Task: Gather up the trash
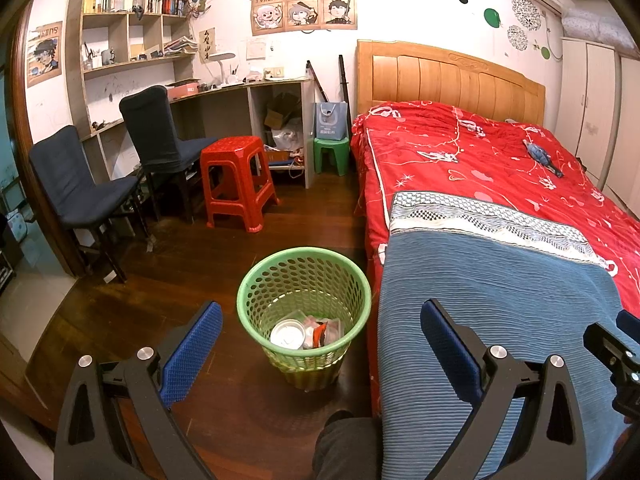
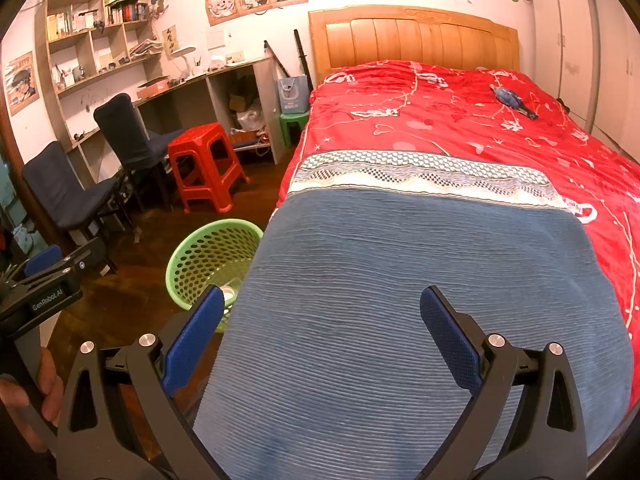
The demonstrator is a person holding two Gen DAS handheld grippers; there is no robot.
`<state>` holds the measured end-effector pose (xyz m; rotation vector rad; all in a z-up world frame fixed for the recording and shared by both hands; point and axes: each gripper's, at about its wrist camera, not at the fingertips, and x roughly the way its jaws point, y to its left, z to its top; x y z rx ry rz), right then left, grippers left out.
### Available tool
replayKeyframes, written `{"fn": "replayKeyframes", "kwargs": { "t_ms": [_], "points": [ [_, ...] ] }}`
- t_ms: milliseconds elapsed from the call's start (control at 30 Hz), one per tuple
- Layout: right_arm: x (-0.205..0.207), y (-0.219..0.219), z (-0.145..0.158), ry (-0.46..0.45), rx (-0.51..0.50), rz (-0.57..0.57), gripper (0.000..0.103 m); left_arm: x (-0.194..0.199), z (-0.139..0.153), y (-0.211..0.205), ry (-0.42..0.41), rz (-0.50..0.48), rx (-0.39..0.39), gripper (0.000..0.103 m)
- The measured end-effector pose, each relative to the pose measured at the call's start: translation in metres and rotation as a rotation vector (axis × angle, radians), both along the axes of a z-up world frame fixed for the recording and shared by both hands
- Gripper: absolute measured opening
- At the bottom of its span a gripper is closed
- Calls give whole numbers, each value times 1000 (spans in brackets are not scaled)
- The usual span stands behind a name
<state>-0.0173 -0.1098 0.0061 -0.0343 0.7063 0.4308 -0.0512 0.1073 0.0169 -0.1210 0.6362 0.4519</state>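
Observation:
A green perforated waste basket [image 1: 304, 280] stands on the wooden floor beside the bed; it also shows in the right wrist view [image 2: 208, 256]. Inside lie a white round lid [image 1: 287, 334] and crumpled wrappers [image 1: 322, 330]. A blue-grey crumpled item [image 1: 541, 156] lies on the red quilt far up the bed, also in the right wrist view [image 2: 512, 101]. My left gripper [image 1: 320, 344] is open and empty, above the basket and bed edge. My right gripper [image 2: 322, 332] is open and empty above the blue blanket [image 2: 400, 300].
The bed [image 1: 480, 152] with a red quilt fills the right. A red stool [image 1: 236, 176], a green stool [image 1: 331, 154] bearing a paper bag, two dark chairs [image 1: 80, 188], a desk and shelves stand at left. A wardrobe [image 2: 568, 40] stands far right.

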Motion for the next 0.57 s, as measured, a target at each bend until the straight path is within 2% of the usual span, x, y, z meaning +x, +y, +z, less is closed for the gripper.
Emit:
{"fn": "replayKeyframes", "kwargs": {
  "t_ms": [567],
  "points": [
    [0, 2, -3, 11, 6, -5, 97, 1, 0, -5, 7, -2, 0, 96]
  ]
}}
